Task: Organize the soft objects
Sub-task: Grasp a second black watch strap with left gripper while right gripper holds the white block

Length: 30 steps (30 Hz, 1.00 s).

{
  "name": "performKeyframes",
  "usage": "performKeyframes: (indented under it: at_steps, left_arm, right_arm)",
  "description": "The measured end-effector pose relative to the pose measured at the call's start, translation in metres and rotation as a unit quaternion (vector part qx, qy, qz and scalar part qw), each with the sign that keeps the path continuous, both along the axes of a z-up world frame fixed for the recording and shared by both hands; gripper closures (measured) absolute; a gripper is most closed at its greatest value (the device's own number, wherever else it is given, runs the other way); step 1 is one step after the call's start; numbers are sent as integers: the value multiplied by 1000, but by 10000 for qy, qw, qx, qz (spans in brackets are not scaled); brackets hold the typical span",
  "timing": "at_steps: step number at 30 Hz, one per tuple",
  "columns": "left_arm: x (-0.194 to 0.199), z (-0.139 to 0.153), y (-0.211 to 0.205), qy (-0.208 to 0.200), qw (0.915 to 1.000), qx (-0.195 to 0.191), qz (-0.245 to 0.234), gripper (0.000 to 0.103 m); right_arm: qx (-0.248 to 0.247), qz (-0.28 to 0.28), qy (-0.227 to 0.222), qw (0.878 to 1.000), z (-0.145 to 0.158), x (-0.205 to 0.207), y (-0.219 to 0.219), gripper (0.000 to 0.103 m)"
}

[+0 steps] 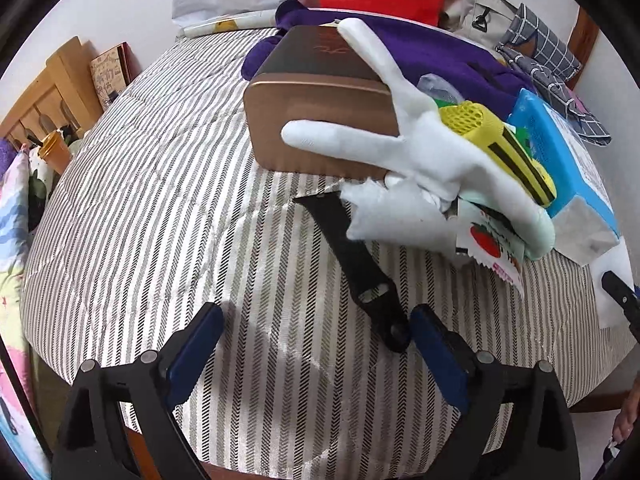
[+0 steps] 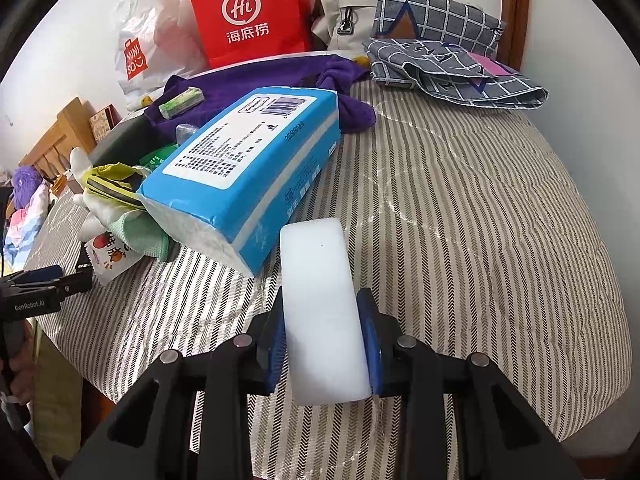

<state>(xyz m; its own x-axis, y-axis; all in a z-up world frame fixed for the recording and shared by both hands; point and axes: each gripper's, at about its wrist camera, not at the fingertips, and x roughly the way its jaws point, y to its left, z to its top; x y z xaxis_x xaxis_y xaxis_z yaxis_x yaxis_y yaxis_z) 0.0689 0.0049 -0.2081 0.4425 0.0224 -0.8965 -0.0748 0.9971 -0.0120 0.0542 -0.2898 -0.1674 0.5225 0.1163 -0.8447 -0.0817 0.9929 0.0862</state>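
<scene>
My right gripper (image 2: 322,340) is shut on a white foam sponge block (image 2: 320,304) and holds it over the striped bedcover (image 2: 480,220); the block also shows at the right edge of the left wrist view (image 1: 616,280). My left gripper (image 1: 316,344) is open and empty above the bedcover (image 1: 140,200), with a black strap (image 1: 356,268) lying just ahead of its right finger. A white glove (image 1: 384,152) lies draped over a copper-coloured box (image 1: 320,120). A blue tissue pack (image 2: 248,168) lies just beyond the sponge. A purple towel (image 1: 440,56) lies behind.
A red paper bag (image 2: 248,12), a white plastic bag (image 2: 148,40), a beige pouch (image 2: 344,12) and checked grey cloth bags (image 2: 448,56) stand along the wall. A yellow object (image 1: 500,144) and a snack packet (image 1: 492,240) lie by the glove. A wooden headboard (image 1: 48,92) is at left.
</scene>
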Motion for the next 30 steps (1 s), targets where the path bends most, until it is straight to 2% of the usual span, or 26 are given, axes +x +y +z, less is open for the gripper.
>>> performKeyframes:
  at_steps: [2,4,5,6,7,8,14,16,17,18,22,23,24,26,30]
  left_arm:
    - [3,-1,-6,-129,9998,106,-79,13]
    - [7,2,-14,-295,9993,135,-204,27]
    - [8,4,-17,-341,9989,120,-313,42]
    - [8,7,-19,-364,9985,127,-388,63]
    - [7,9,-18,-368,9983,107,-441,71]
    - [7,10,-14,-335,9985,61,-433,76]
    - [5,10,11,-255,9993,-185,-207,75]
    - [8,10,15,-258,9988,-393,-146,64]
    - [10,9,16,-269,9983,-502,-152,55]
    - [12,8,14,-279,9981,-520,-157,52]
    - [17,5,-2,-340,9993,70,-154,52]
    - [19,6,-4,-371,9991,119,-161,56]
    - [20,6,-4,-407,9990,119,-168,68]
    - [20,8,-2,-419,9989,97,-174,83]
    - [18,10,2,-342,9992,-1,-205,83]
  right_arm:
    - [-1,-3,0,10000,0,0,0,71]
    - [9,-6,6,10000,0,0,0,71]
    - [0,-2,3,10000,-1,0,0,71]
    - [-9,1,-1,10000,-1,0,0,71]
    - [4,1,2,10000,-1,0,0,71]
    - [16,-2,4,10000,-1,1,-1,71]
    - [64,22,20,10000,-2,1,-1,71]
    - [78,29,53,10000,-4,3,-1,71]
    - [78,27,68,9999,-5,4,-1,71]
    - [80,25,73,9999,-5,4,-1,71]
    - [89,20,84,9999,-5,6,0,72]
    - [91,18,85,9999,-5,6,0,72]
    - [77,15,74,9999,-4,5,0,73]
    - [7,27,34,10000,-3,4,2,73]
    - [-100,73,-106,9999,5,-1,7,73]
